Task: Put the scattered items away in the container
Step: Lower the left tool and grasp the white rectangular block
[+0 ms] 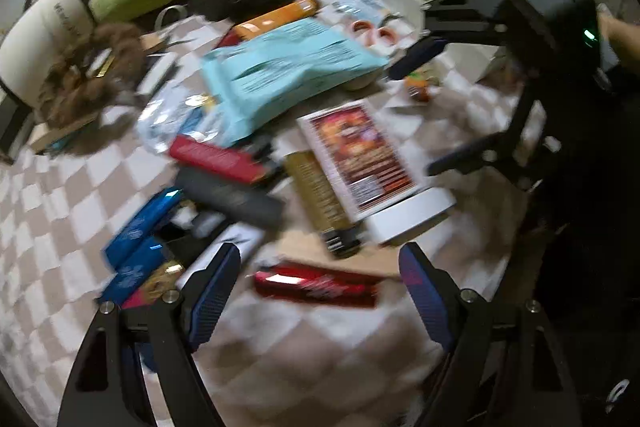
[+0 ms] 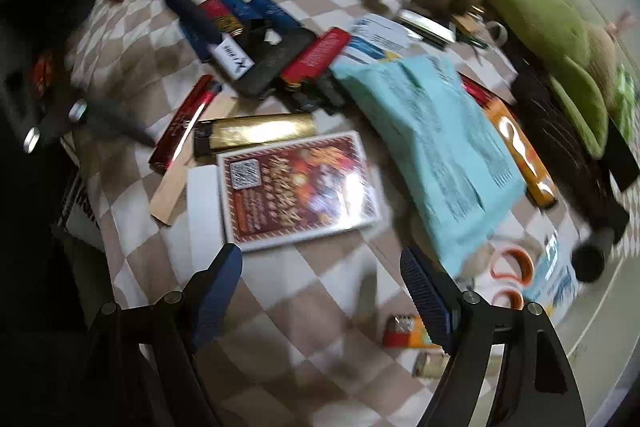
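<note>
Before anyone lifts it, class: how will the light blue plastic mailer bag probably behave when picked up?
The light blue mailer bag looks wrinkled and soft, so it would probably sag and flop. Its glossy film may be slippery. It overlaps the orange tube, so lifting it might disturb that.

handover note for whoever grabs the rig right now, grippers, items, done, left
Left gripper: open, empty, above the red bar.
Right gripper: open, empty, just below the red card box.
Items: all loose on the checkered cloth: gold lighter, teal pouch, orange tube.
Done: nothing visibly packed; no container clearly in view.
Left: everything.
</note>
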Tool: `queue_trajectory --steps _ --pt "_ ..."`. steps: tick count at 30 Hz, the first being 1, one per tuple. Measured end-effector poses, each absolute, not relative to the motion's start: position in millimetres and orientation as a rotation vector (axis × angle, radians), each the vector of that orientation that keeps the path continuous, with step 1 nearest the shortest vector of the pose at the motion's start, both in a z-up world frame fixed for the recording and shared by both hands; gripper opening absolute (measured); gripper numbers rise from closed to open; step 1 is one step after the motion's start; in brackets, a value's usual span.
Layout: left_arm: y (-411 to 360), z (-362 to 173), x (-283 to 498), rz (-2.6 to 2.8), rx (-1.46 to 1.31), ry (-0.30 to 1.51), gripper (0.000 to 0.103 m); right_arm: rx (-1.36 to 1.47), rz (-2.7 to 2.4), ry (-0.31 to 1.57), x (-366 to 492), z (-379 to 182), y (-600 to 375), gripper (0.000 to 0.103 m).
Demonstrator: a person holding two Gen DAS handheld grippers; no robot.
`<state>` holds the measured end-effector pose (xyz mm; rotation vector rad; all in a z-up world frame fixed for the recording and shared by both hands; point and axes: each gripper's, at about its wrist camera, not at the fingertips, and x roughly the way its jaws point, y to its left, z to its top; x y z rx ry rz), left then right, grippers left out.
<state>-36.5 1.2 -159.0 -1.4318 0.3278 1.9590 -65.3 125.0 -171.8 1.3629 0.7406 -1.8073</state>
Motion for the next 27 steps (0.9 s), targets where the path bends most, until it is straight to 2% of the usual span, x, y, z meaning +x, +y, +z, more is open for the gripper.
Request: queue_trajectory --steps 7,10,16,21,24,27 --pt "42.6 -163.7 -23.6 1.877 -1.472 0.26 0.082 1.424 -1.911 0.598 -78.5 -155.1 158.2 0.082" --pt "49.3 -164.9 -23.4 1.873 -1.517 0.24 0.066 1.426 -1.921 0.584 -76.5 -151.7 163.3 0.082" --pt "58.6 -170.7 -20.3 1.93 -1.595 0.259 0.066 1.423 -1.914 0.573 -66.3 -144.6 170.7 0.082" --pt "70.3 -178.0 -23.4 1.997 -1.636 0.24 0.075 1.405 -1.911 0.553 -60.3 -137.3 172.6 0.082" --pt "77.5 -182.4 -25.5 2.014 -1.675 0.197 0.075 1.392 -1.918 0.555 -58.5 -134.6 172.4 0.082" --pt "87.1 -190.2 -22.8 2.029 -1.694 0.239 0.075 1.396 -1.923 0.565 -59.5 -135.9 173.2 0.082"
